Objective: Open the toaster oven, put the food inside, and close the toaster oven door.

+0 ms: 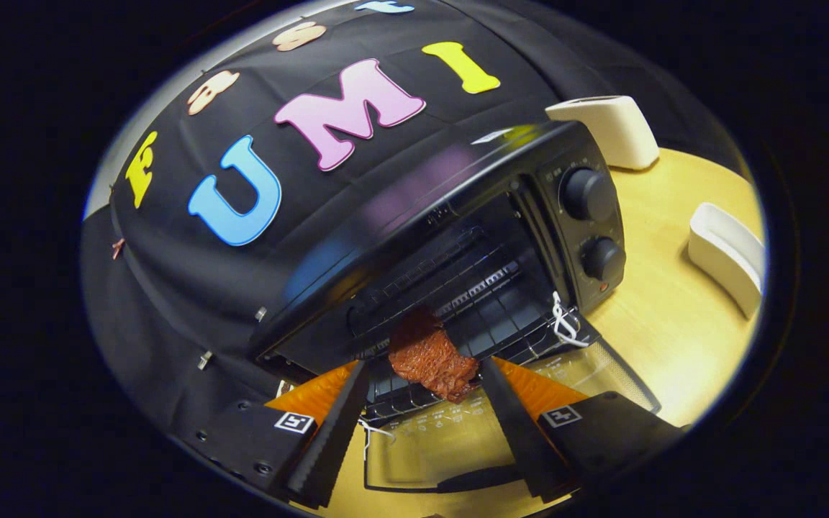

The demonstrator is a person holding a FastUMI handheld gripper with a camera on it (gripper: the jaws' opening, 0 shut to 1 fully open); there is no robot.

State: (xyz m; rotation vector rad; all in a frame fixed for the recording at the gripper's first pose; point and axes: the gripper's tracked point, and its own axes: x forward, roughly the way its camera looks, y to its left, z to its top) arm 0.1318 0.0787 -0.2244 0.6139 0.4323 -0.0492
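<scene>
Lying on the open toaster oven [458, 237] rack, the food [432, 360] sits between the open tool's [425, 385] fingers.

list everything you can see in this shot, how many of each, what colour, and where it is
toaster oven: one, black, on the table, its door open
oven door: one, glass with a black frame, folded down flat under the fingers
wire rack: one, dark metal, inside the oven, front edge toward the fingers
piece of food: one, reddish brown, lying on the front of the rack, between the fingertips
knobs: two, black, on the oven's panel, one above the other
white string: one, tied at the rack's corner near the knobs
white containers: two, on the table beyond the oven's knob side
table: one, light wood
gripper: one, black fingers, orange behind, spread apart either side of the food
</scene>
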